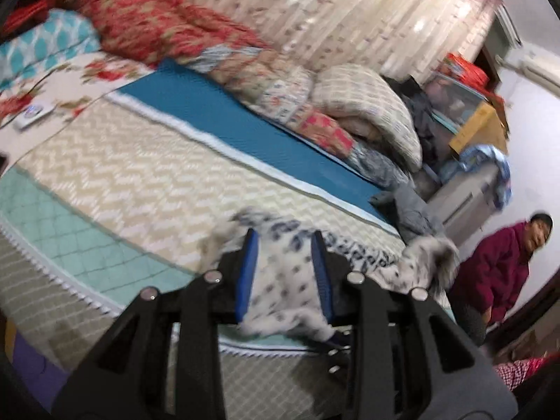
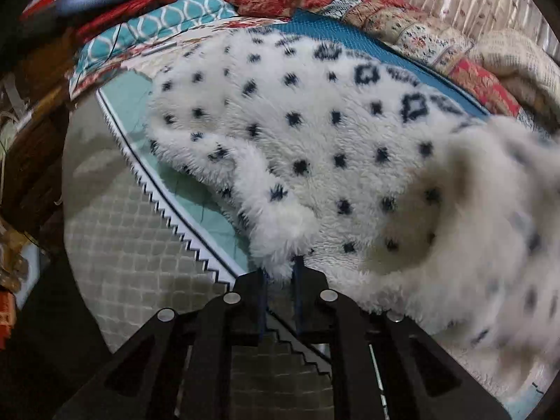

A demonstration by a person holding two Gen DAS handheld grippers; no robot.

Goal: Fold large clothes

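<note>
A large white fleece garment (image 2: 315, 140) with dark blue spots lies spread over the bed (image 2: 196, 206) and fills most of the right wrist view. My right gripper (image 2: 280, 267) is shut on a tuft of its near hem, close to the bed's zigzag-trimmed edge. A blurred fold of the garment rises at the right of that view. In the left wrist view, another part of the garment (image 1: 283, 280) is bunched between the blue pads (image 1: 246, 269) of my left gripper (image 1: 283, 239), lifted above the bed (image 1: 122, 175). The rest of the garment trails off to the right.
Rolled quilts and pillows (image 1: 266, 80) line the far side of the bed under a curtain (image 1: 350, 10). A blue mat (image 1: 245, 115) runs along them. A small white remote (image 1: 31, 113) lies at the left. A person in a maroon jacket (image 1: 497, 266) stands at the right by stacked boxes (image 1: 469, 105).
</note>
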